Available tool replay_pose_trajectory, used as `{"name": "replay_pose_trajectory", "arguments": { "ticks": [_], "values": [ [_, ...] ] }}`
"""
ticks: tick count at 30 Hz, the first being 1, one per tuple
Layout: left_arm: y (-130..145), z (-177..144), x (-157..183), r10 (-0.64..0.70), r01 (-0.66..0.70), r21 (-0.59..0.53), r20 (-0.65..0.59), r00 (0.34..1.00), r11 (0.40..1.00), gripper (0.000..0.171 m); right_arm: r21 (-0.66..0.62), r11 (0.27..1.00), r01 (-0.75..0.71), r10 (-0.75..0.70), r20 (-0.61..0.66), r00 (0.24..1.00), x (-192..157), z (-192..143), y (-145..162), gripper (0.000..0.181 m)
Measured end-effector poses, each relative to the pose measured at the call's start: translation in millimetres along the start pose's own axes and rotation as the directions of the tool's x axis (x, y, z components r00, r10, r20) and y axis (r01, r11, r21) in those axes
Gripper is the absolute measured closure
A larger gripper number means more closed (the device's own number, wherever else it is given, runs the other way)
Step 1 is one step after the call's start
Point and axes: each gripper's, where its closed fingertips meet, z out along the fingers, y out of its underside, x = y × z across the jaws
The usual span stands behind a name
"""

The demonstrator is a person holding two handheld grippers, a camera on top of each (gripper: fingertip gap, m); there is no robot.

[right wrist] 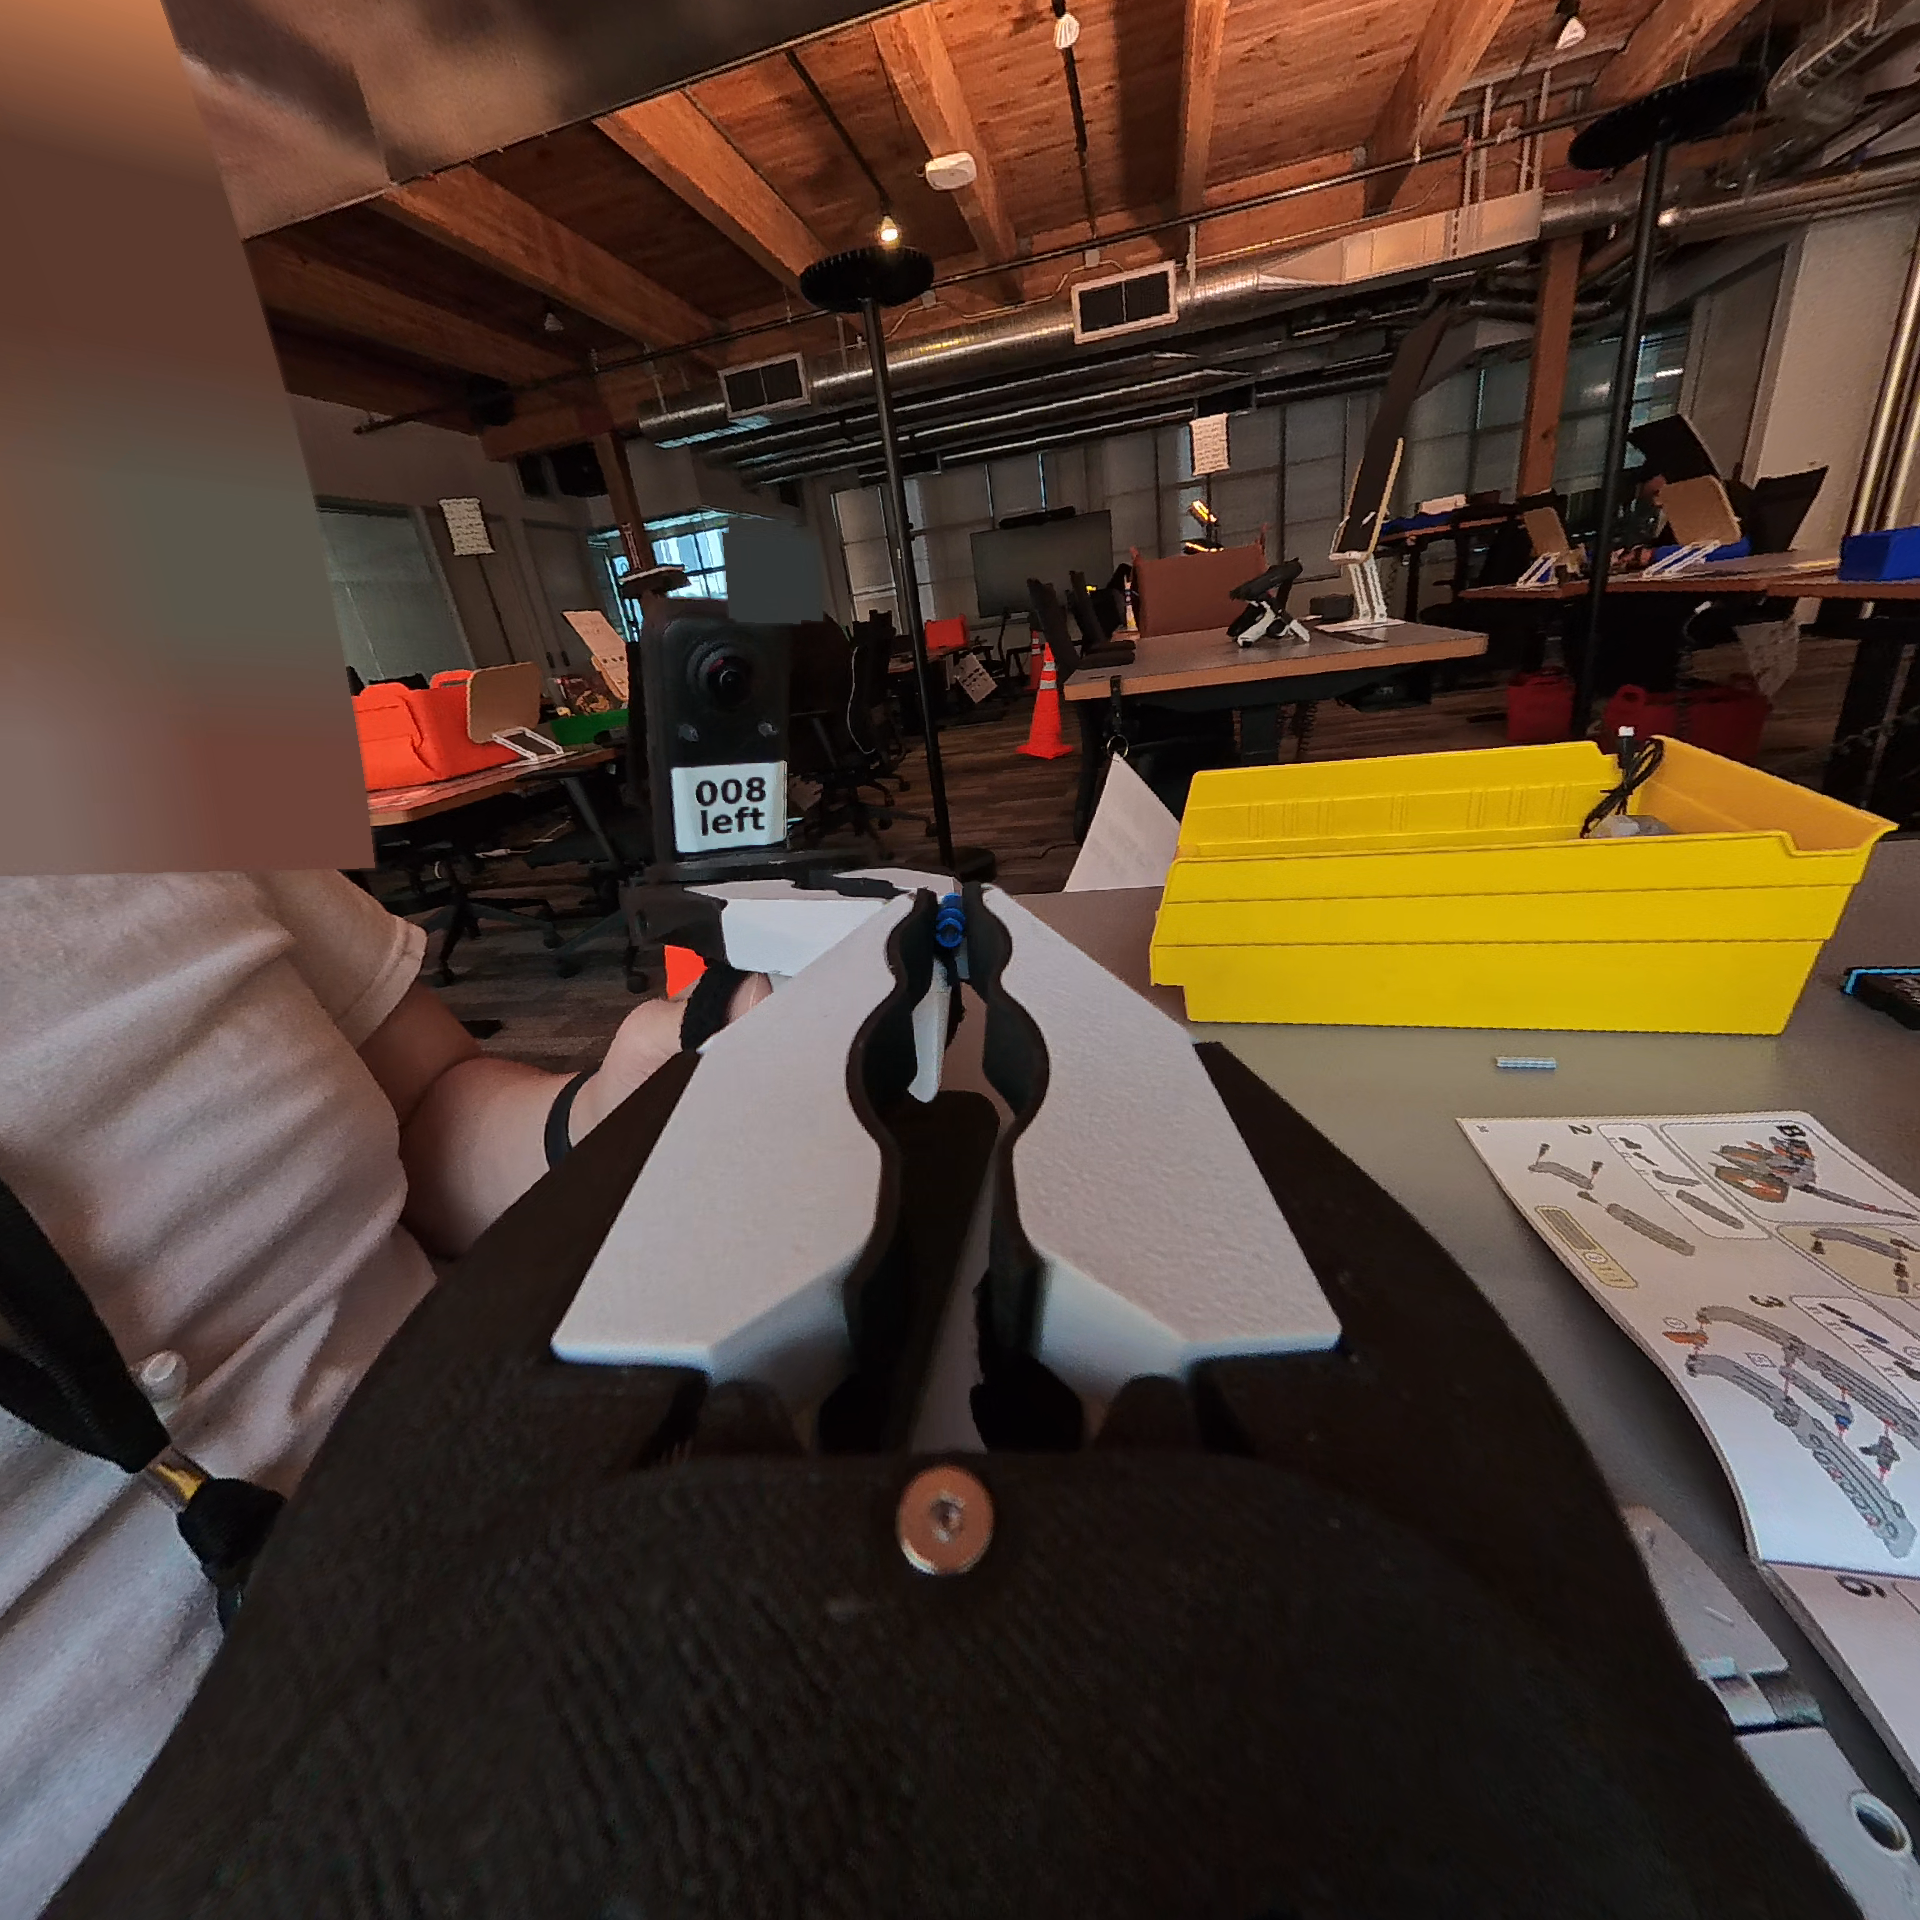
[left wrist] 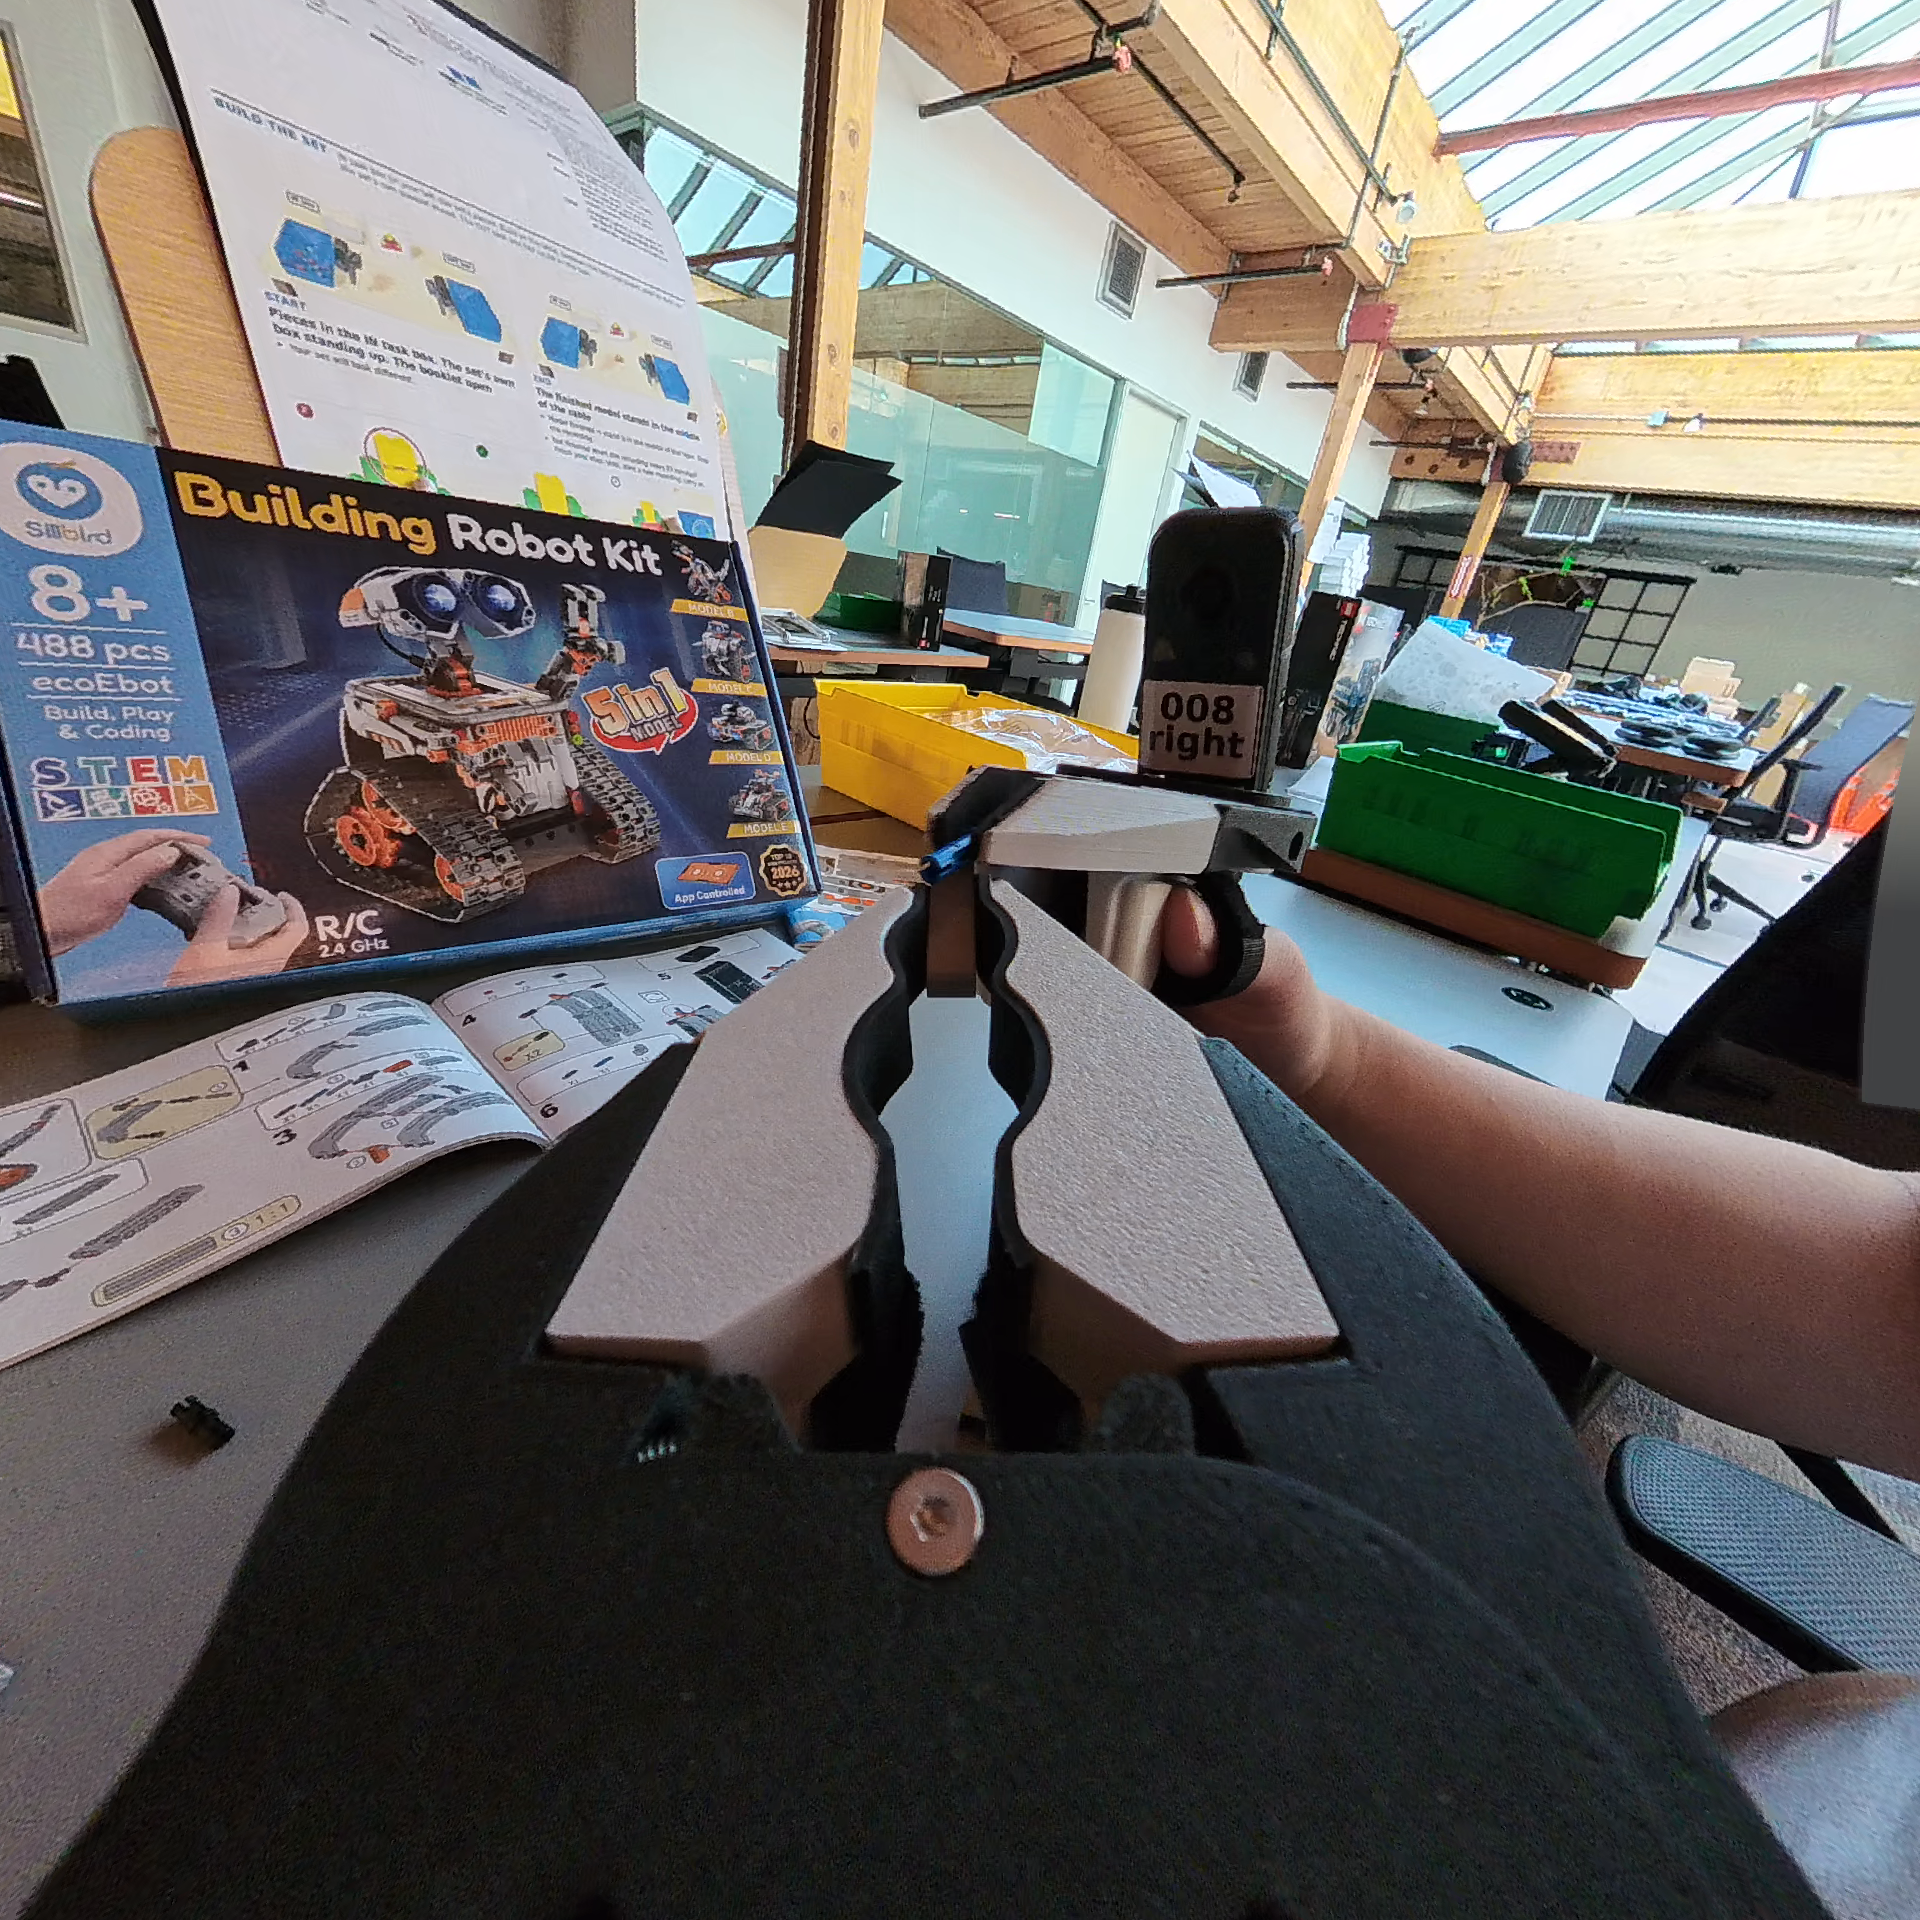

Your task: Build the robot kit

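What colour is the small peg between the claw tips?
Blue peg; clearest in the right wrist view.

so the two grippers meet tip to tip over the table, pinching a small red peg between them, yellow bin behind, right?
Not red: the small peg is blue, as the right wrist view shows. The right gripper and left gripper do meet tip to tip, with the yellow bin behind.

A small blue peg point(right wrist: 948, 923) sits pinched at the fingertips of the right gripper point(right wrist: 948, 935), raised above the grey table point(right wrist: 1351, 1081), with the left gripper point(left wrist: 948, 935) closed on a flat piece point(left wrist: 950, 951) just beside it.
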Motion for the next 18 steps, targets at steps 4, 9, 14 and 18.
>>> {"name": "replay_pose_trajectory", "arguments": {
  "ticks": [4, 9, 14, 18],
  "values": [
    [0.0, -0.1, 2.1, 0.013, -0.013, -0.001, -0.011, 1.0, 1.0, 0.166, -0.011, 1.0, 0.021, -0.021, 0.01, 1.0, -2.4, -1.2, 0.0, 0.177],
    [0.8, 0.2, 5.4, 0.038, -0.038, -0.017, -0.027, 0.999, 0.999, 0.166, -0.032, 0.999, 0.029, -0.028, 0.032, 0.999, -5.8, -3.6, 0.4, 0.176],
    [2.1, 0.6, 9.4, 0.034, -0.035, -0.02, -0.047, 0.998, 0.999, 0.166, -0.054, 0.998, 0.018, -0.015, 0.061, 0.998, -8.9, -6.4, 1.1, 0.177],
    [2.7, 1.3, 13.1, 0.039, -0.041, -0.025, -0.064, 0.997, 0.999, 0.166, -0.068, 0.998, 0.013, -0.007, 0.086, 0.996, -12.5, -9.1, 1.1, 0.177]
  ]
}}
